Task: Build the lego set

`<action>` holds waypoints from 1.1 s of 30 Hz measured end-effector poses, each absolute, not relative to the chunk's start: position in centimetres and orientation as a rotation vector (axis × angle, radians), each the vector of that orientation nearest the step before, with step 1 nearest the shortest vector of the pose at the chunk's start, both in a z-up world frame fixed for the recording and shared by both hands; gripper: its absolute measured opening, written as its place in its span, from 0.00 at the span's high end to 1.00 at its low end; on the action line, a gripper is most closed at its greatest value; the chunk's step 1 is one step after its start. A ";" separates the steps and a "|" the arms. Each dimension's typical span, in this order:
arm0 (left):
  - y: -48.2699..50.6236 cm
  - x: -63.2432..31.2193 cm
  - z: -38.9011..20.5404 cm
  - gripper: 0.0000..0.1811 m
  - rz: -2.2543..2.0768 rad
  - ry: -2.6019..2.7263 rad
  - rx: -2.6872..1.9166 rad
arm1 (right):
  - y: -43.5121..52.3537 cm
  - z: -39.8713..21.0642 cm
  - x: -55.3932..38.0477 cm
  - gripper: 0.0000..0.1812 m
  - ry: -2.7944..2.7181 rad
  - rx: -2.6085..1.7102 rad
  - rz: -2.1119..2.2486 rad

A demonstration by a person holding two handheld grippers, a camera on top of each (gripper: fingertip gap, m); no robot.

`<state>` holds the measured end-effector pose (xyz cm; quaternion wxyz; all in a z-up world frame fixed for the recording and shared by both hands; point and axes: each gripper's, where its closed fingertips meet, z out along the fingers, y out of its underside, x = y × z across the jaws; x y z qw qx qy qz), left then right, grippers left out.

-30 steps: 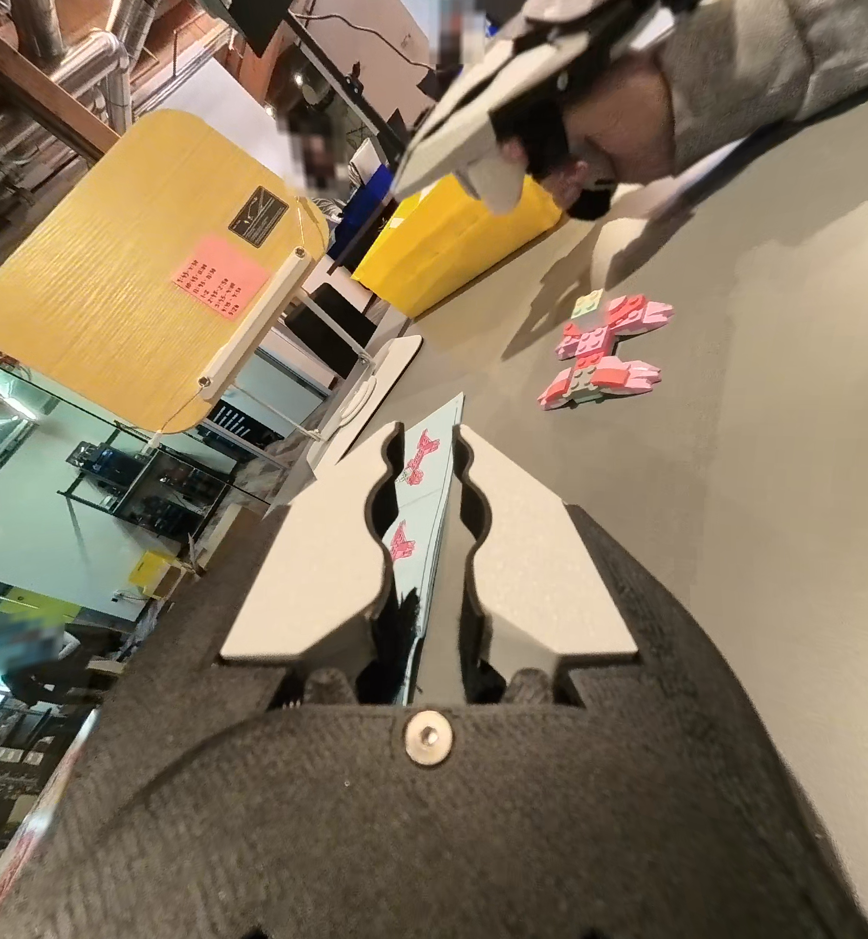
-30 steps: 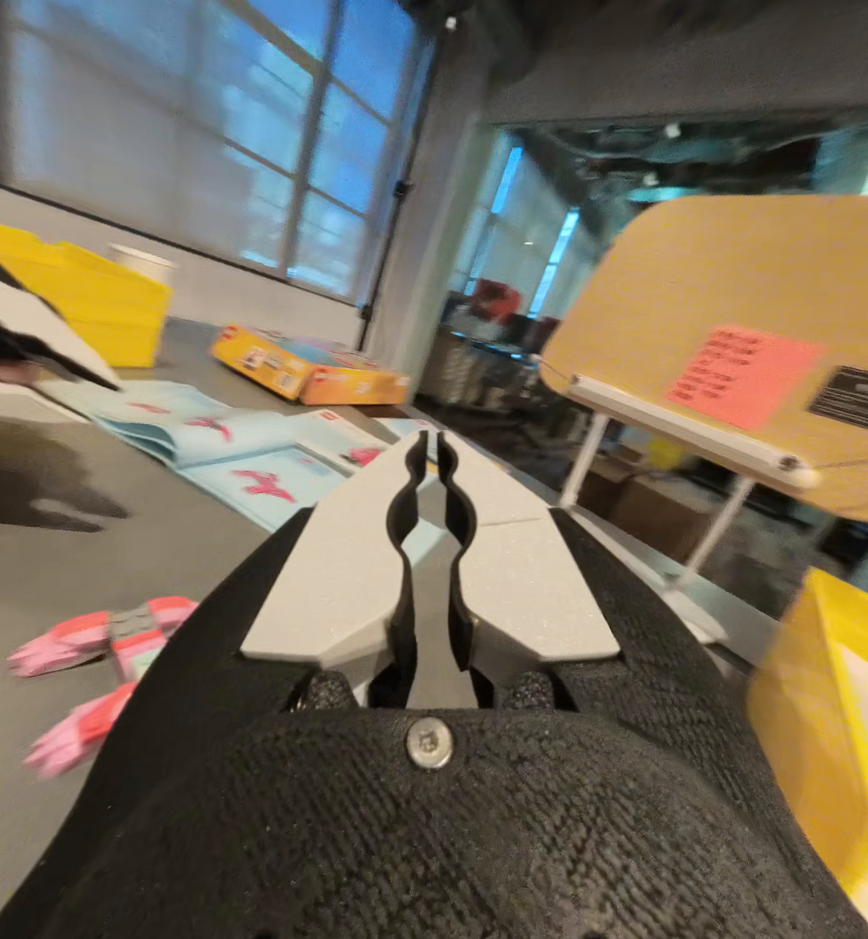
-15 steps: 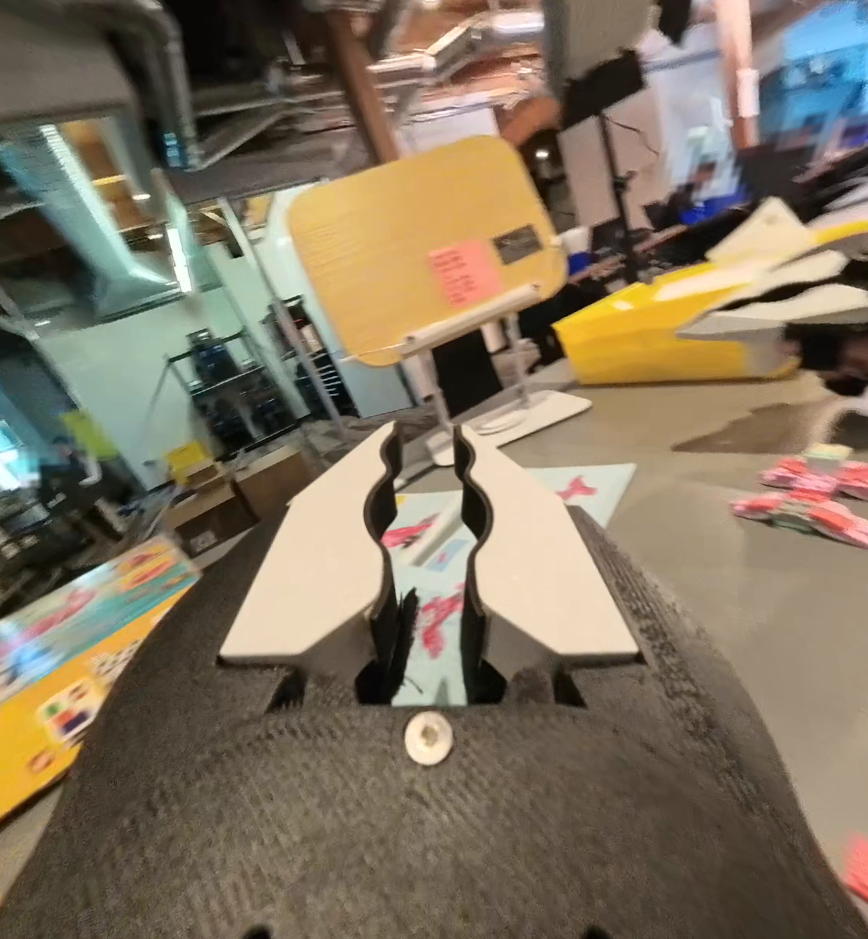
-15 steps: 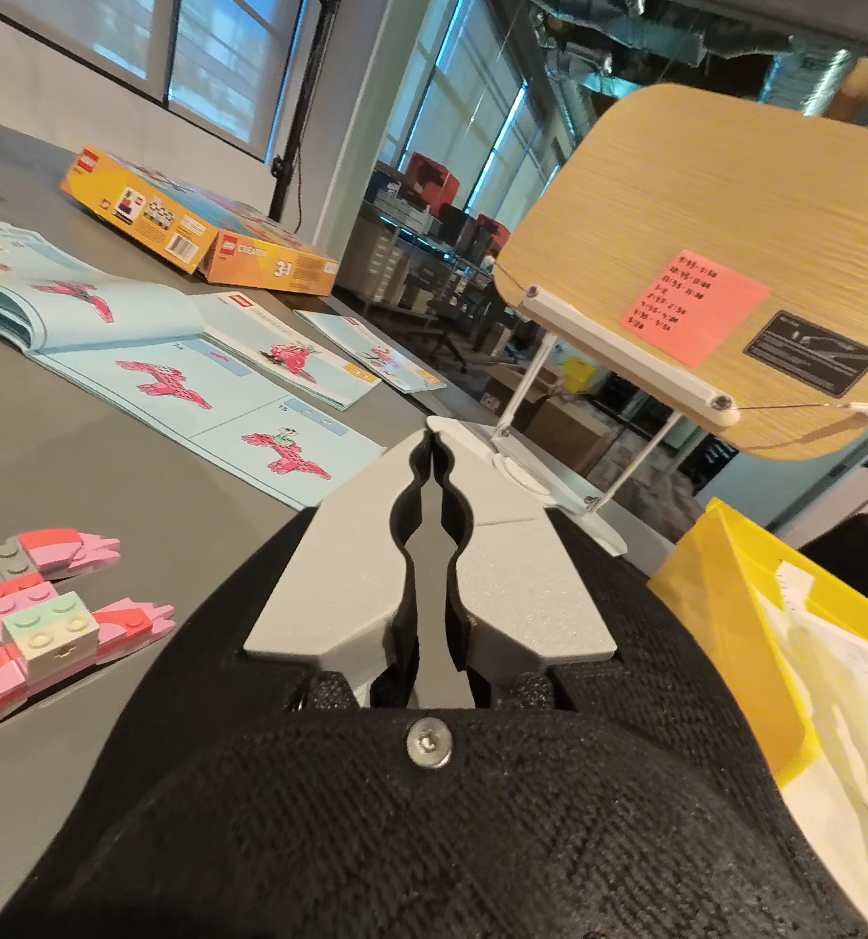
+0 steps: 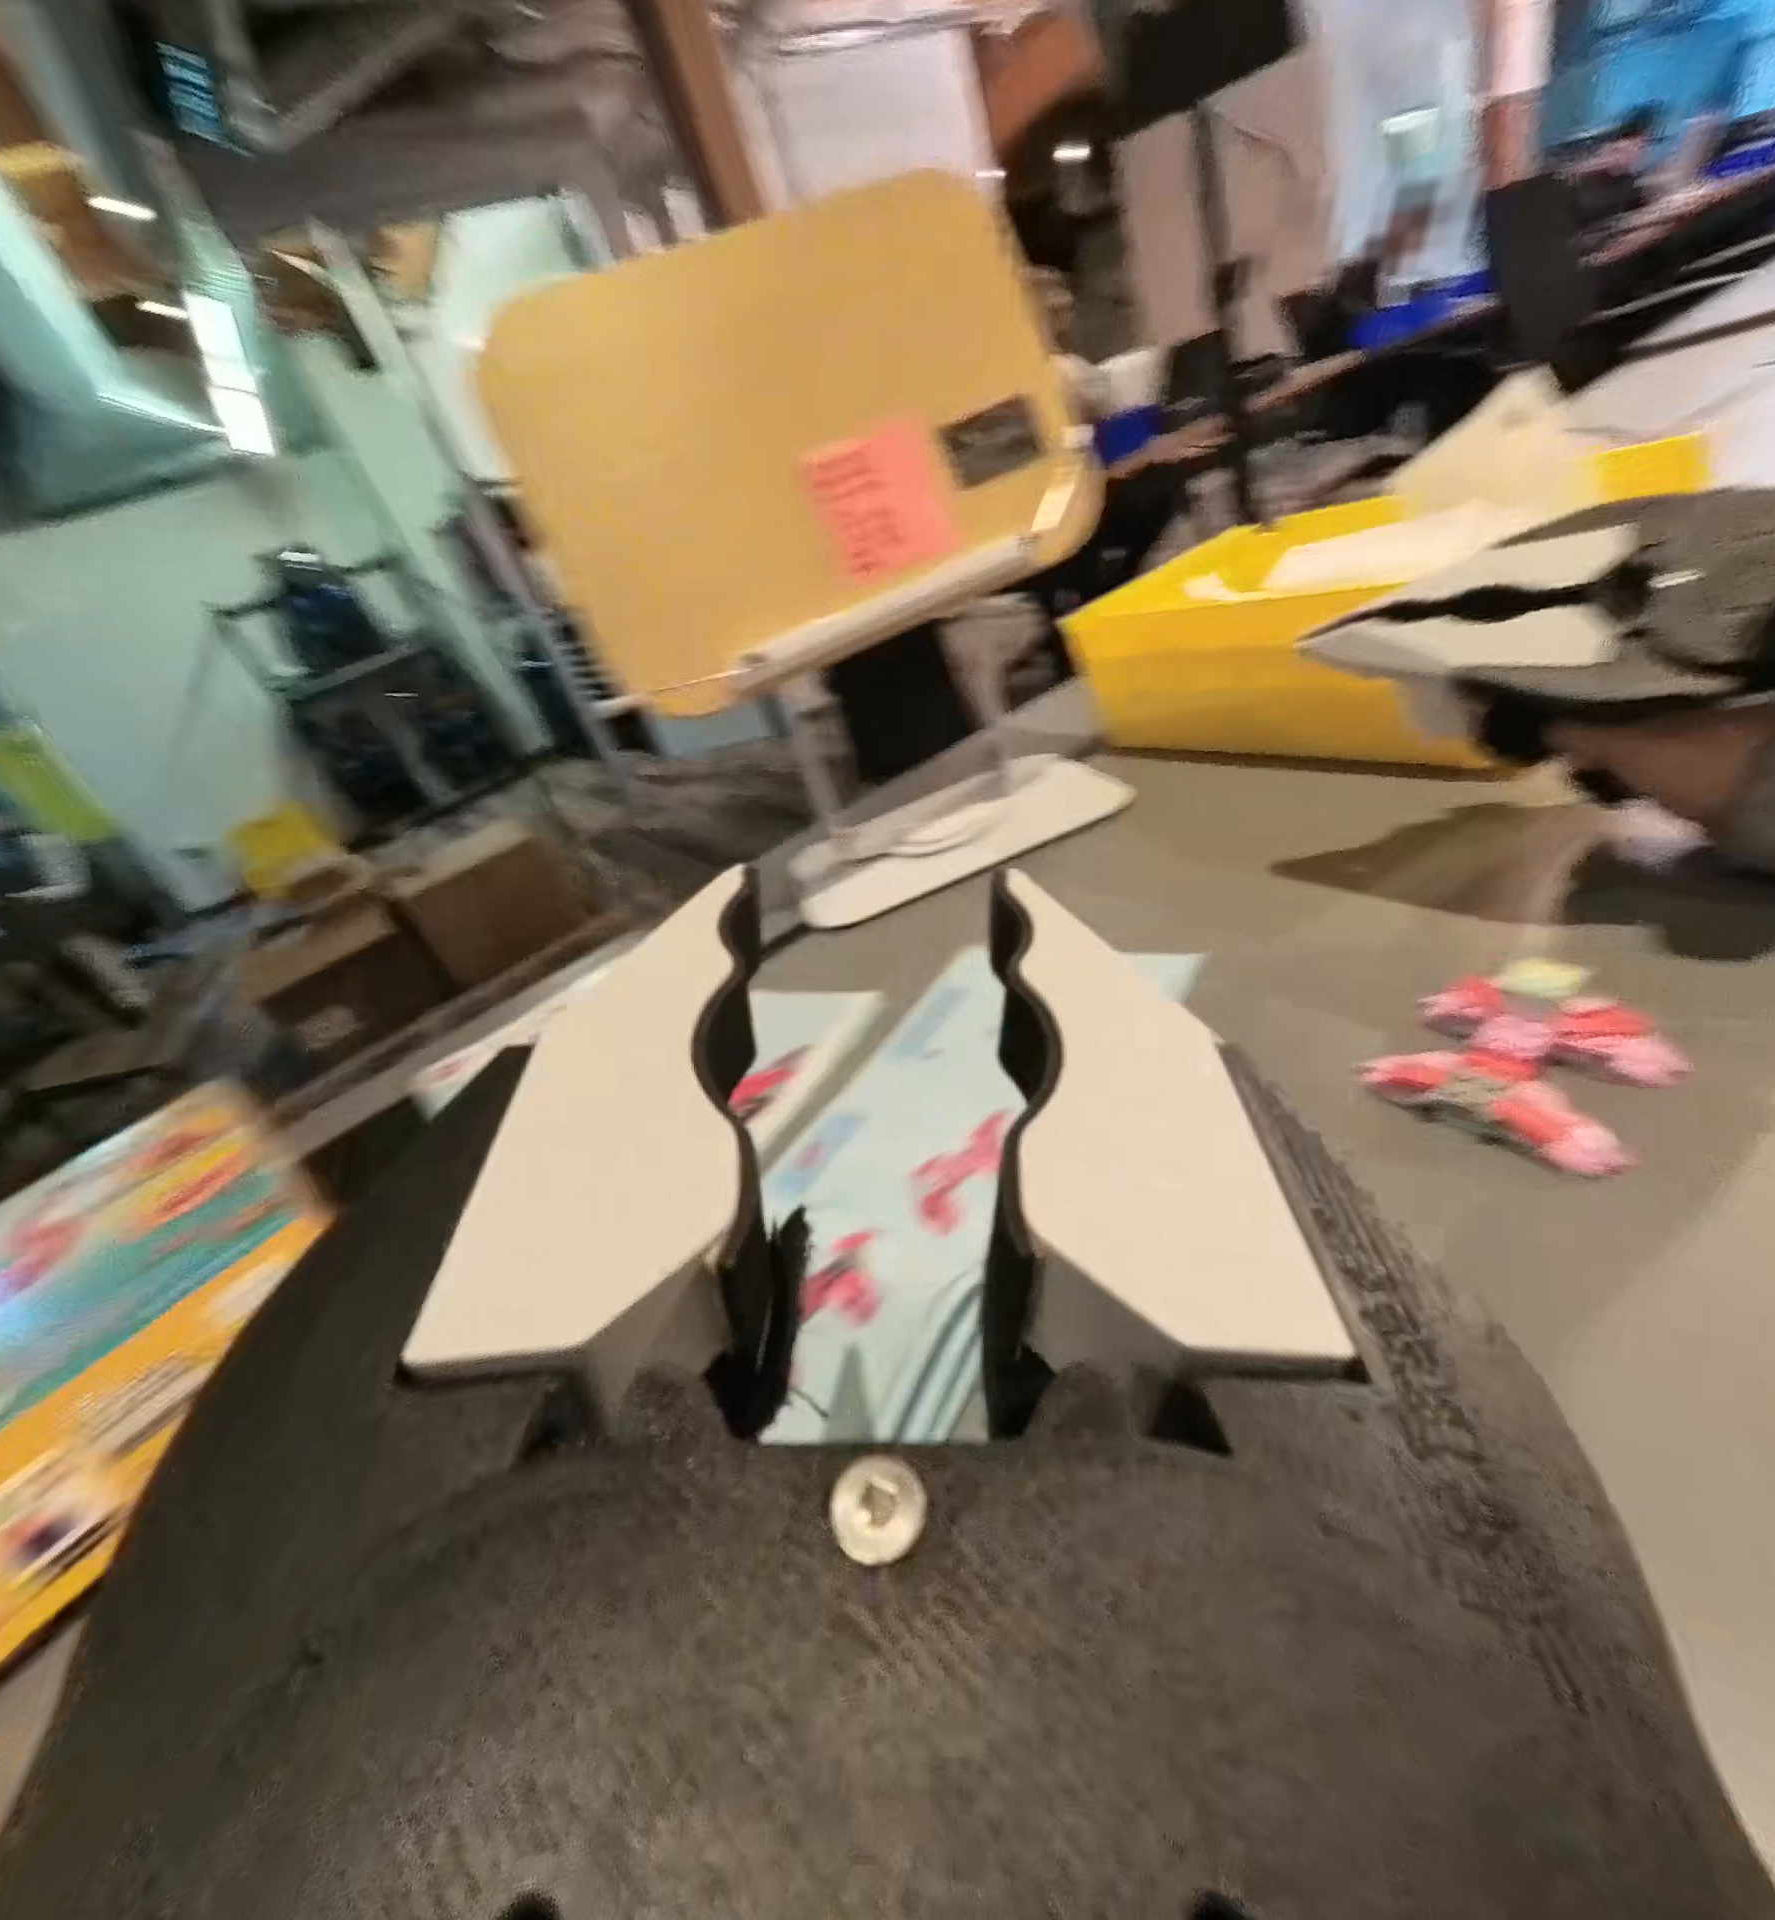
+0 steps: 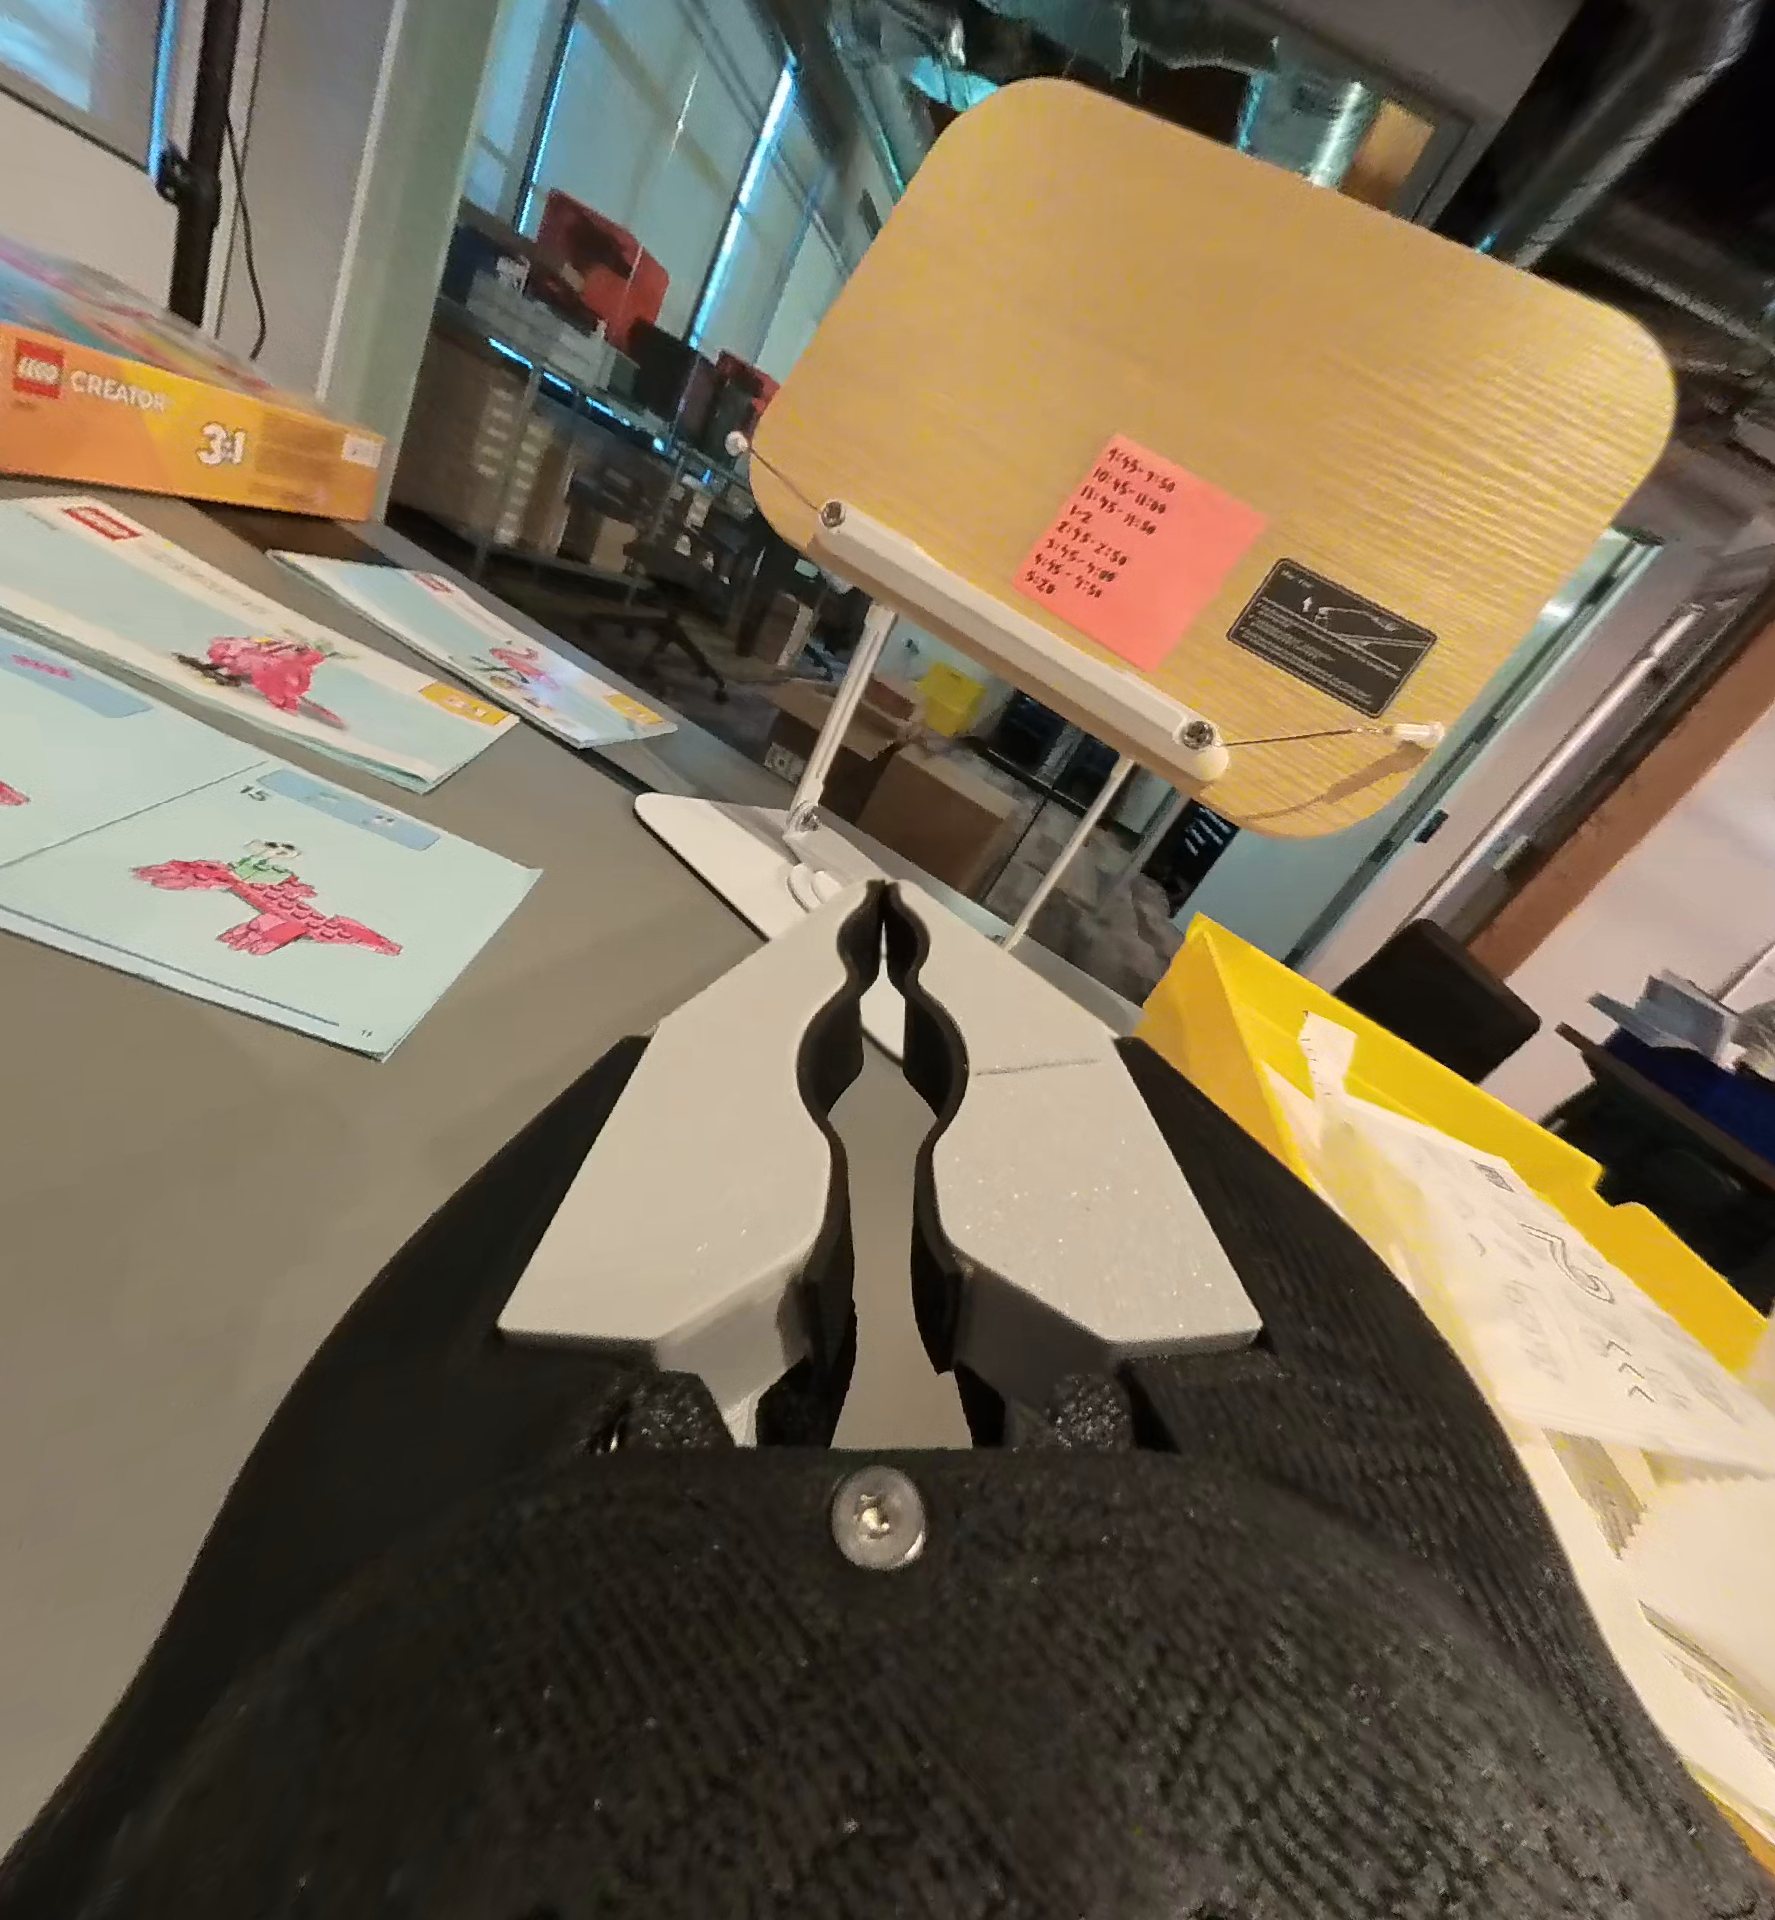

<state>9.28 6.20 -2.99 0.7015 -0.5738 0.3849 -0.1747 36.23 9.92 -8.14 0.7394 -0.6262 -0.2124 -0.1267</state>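
Grey tabletop [image 6: 187, 1143] lies bare beside right tool [image 6: 881, 920] — tips touching — left tool [image 5: 872, 894] wide.

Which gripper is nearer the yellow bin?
Right. The right gripper, shut and empty, hangs right beside the yellow bin. The left gripper, open, is farther back over the instruction booklet, the bin beyond it.

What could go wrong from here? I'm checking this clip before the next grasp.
1. The left gripper is open and empty, moving fast enough to blur; it might clip the open instruction booklet beneath it.
2. The right gripper, shut on nothing, sits close beside the yellow bin of loose papers and could snag them.
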 end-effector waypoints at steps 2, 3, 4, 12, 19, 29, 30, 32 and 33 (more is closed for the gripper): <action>5.6 13.6 -3.2 0.69 -0.481 0.994 -1.327 | 9.6 -8.0 36.1 1.00 -0.471 -1.365 -0.253; 5.8 15.4 -3.9 0.66 -0.485 1.071 -1.372 | 9.4 -7.9 35.9 1.00 -0.480 -1.355 -0.242; 6.1 17.1 -4.8 0.64 -0.487 1.150 -1.424 | 9.1 -7.8 35.7 1.00 -0.491 -1.344 -0.232; 10.3 24.2 -14.5 0.72 -0.591 1.408 -1.904 | 8.4 -7.2 36.3 1.00 -0.450 -1.315 -0.136; 13.3 26.4 -19.2 0.61 -0.368 1.484 -1.980 | 8.8 -7.5 35.8 1.00 -0.474 -1.326 -0.125; 13.8 27.9 -19.4 0.81 -0.530 1.420 -1.996 | 9.1 -7.7 35.9 1.00 -0.465 -1.343 -0.106; 13.8 27.9 -19.4 0.82 -0.558 1.411 -2.011 | 9.1 -7.8 35.8 1.00 -0.466 -1.346 -0.105; 13.7 27.9 -19.3 0.85 -0.604 1.397 -2.022 | 9.2 -7.8 35.8 1.00 -0.469 -1.349 -0.106; 13.6 27.9 -19.3 0.83 -0.616 1.400 -2.018 | 9.2 -7.8 35.8 1.00 -0.471 -1.350 -0.107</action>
